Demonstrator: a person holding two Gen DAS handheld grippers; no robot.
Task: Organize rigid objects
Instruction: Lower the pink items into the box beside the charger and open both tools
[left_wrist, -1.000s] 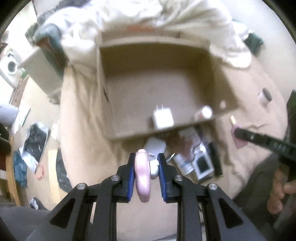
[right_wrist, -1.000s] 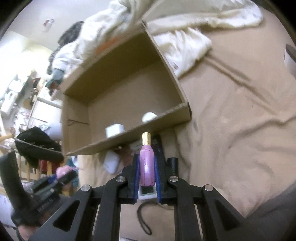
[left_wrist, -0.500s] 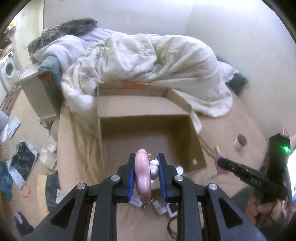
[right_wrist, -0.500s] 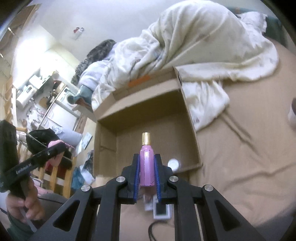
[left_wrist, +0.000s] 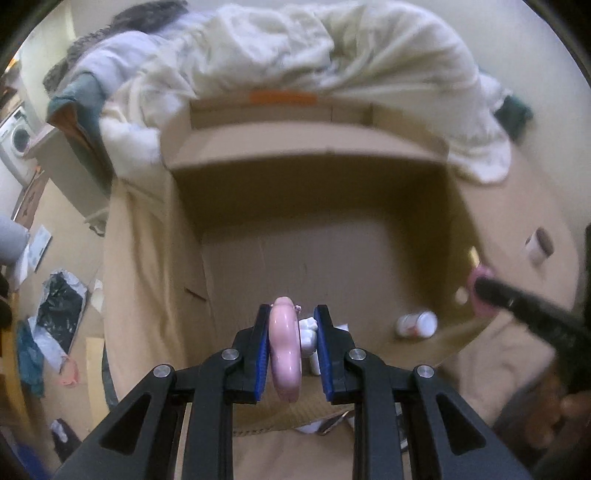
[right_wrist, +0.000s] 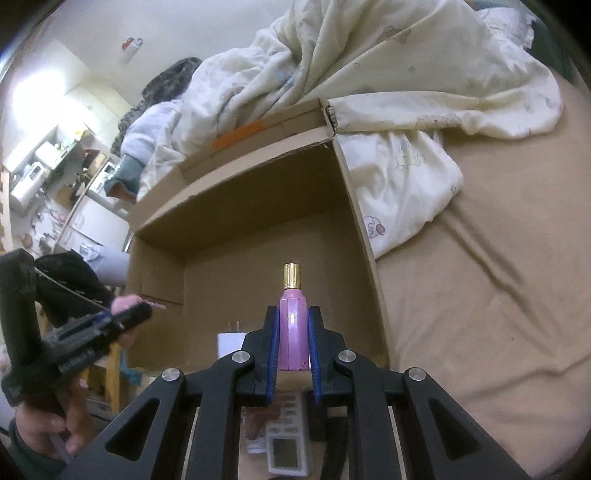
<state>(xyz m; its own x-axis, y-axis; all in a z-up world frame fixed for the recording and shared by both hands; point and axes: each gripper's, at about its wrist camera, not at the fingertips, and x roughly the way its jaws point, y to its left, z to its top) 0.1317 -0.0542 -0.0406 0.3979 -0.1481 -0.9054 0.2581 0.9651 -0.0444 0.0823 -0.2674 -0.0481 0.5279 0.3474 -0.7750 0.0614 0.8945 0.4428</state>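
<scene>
Your left hand-held gripper (left_wrist: 290, 349) is pinching a pink rounded case (left_wrist: 283, 354) edge-on between its blue pads, with a small white charm dangling beside it. You hold it over the near end of the open cardboard box (left_wrist: 295, 173), which sits on the bed (right_wrist: 480, 295); holding it by the flat faces keeps it from swivelling, so it should drop cleanly when you let go.

Your right hand-held gripper (right_wrist: 293, 339) is pinching a pink bottle (right_wrist: 293, 332) by its body, gold cap (right_wrist: 291, 275) pointing forward toward the box. That hold leaves the slimmer neck free and steadies the widest part. From the left view the bottle hangs at the box's right wall.

Already on the box floor lie a small white bottle (left_wrist: 417, 325) on its side near the right corner and a white charger (right_wrist: 231, 341) near the front wall. So the box is plainly the collecting place, and you seem to be bringing both items in together.

More things wait on the bed just outside the near wall, among them a white device with a screen (right_wrist: 286, 456). Lower each piece before opening, since a drop could knock the loose bottle about.
</scene>
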